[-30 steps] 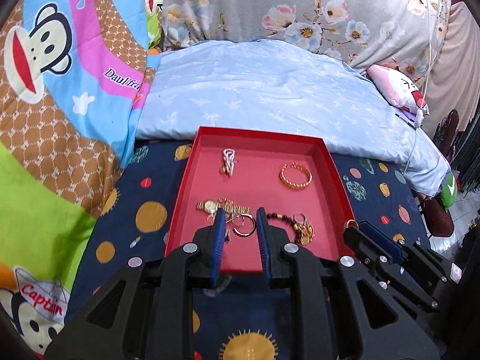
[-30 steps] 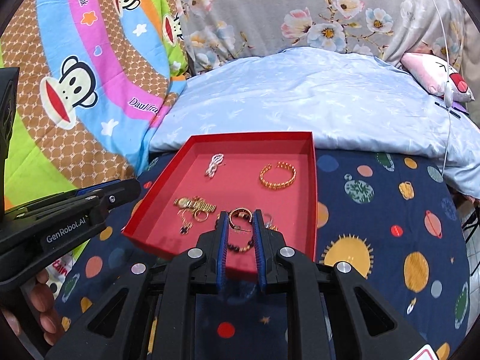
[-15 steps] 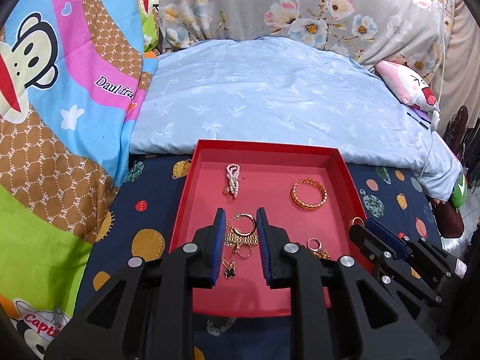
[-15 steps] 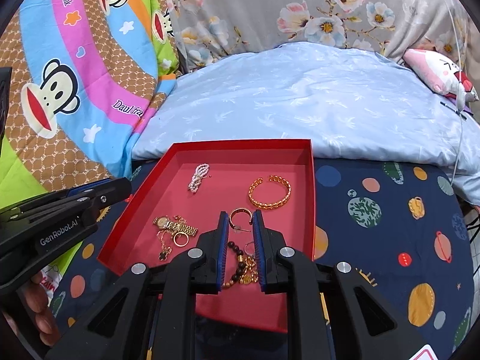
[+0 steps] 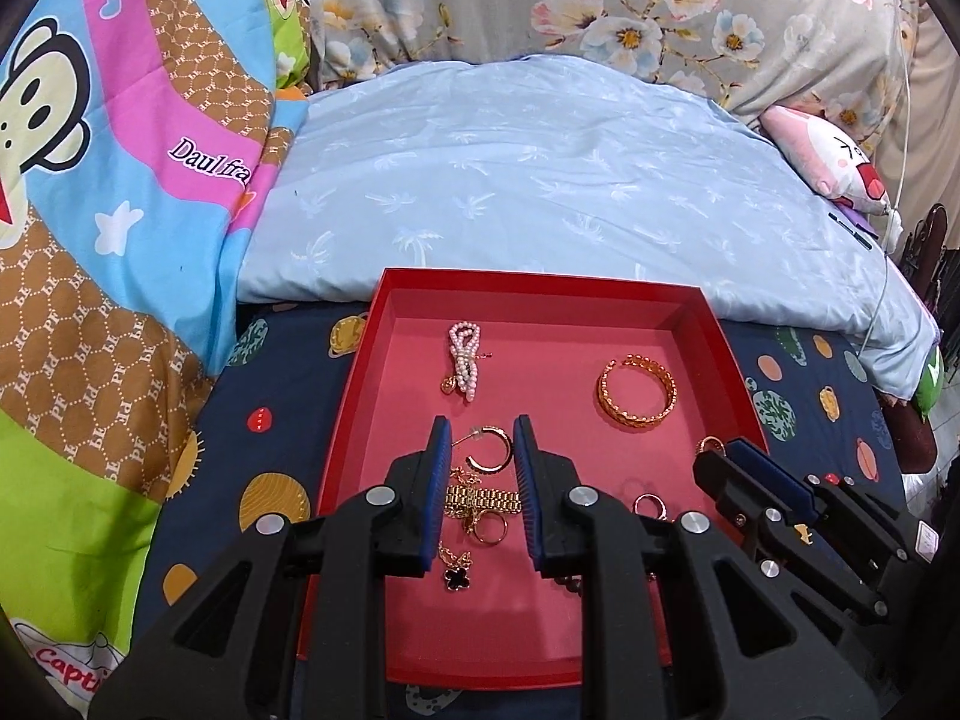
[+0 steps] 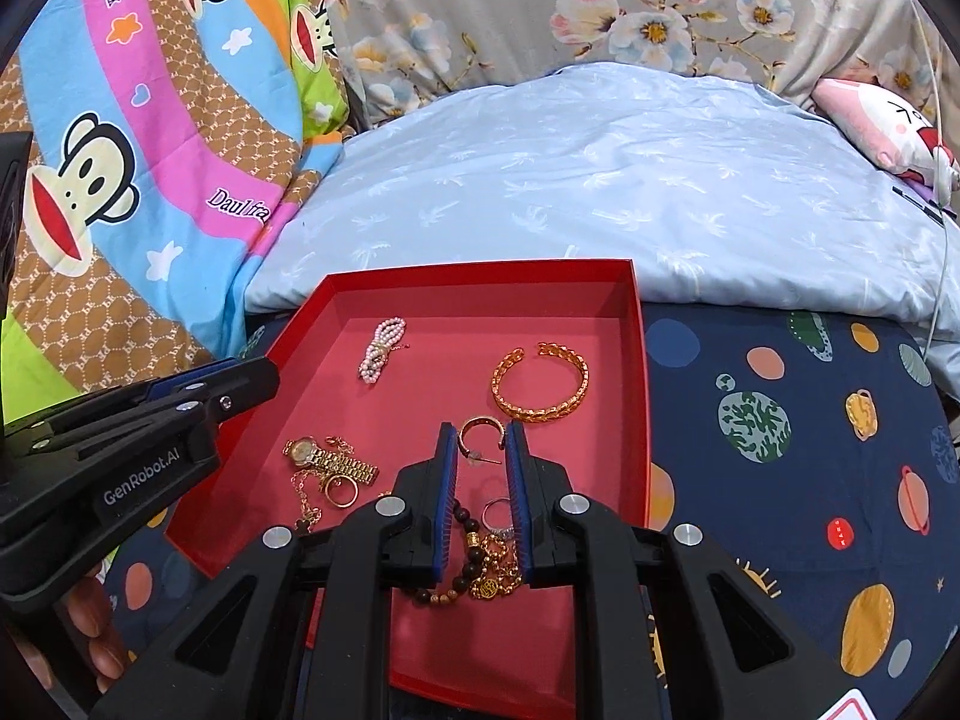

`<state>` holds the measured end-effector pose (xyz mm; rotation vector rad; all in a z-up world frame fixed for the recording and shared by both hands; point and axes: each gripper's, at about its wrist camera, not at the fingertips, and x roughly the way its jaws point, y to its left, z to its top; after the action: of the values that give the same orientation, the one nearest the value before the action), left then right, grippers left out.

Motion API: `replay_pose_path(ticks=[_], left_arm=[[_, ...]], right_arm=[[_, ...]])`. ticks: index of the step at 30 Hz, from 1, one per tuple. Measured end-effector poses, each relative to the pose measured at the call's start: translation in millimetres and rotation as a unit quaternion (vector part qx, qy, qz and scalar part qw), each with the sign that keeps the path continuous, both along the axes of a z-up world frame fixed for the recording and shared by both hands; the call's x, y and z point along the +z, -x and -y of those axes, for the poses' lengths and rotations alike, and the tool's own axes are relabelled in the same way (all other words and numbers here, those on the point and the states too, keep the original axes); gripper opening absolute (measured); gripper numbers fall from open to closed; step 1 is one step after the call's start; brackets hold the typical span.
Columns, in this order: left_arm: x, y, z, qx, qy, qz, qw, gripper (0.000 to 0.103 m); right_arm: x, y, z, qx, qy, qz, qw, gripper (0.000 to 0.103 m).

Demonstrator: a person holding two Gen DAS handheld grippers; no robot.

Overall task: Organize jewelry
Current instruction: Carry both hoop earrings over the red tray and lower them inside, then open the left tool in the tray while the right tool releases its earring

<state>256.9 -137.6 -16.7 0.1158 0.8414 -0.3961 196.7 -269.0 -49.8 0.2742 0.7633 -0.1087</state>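
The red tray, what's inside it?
Inside the red cardboard tray lie a pink pearl bracelet, gold cuff bangle, gold hoop earring, gold watch and dark bead bracelet. The gripper fingers hide part of the beads.

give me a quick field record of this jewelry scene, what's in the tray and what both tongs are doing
container: shallow red cardboard tray on navy planet-print sheet
far row: pink pearl bracelet, gold chain-link cuff bangle
middle: gold hoop earring
near left: gold wristwatch
near right: dark wooden bead bracelet
left tongs: slightly apart, holding nothing
right tongs: slightly apart, holding nothing
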Motion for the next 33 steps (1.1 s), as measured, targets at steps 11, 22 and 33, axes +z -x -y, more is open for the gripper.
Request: replay_pose_path(ticks=[11,22,33], left_arm=[[-4.0,-1.1,2.5,0.006,-0.003,0.003,1.0000,0.030],[-0.7,6.6,-3.4,0.019,-0.008,0.013,0.9997,0.050],[7.2,24.9,-8.9,0.018,-0.005,0.014,0.9997,0.050]], right_arm=[[-2.5,-5.0,-3.4,0.000,0.004,-0.002,1.000,0.018],[1.7,5.7,-11.6,0.004,-0.004,0.000,1.000,0.018],[7.3,20.1,-19.5,0.003,-0.001,0.000,1.000,0.018]])
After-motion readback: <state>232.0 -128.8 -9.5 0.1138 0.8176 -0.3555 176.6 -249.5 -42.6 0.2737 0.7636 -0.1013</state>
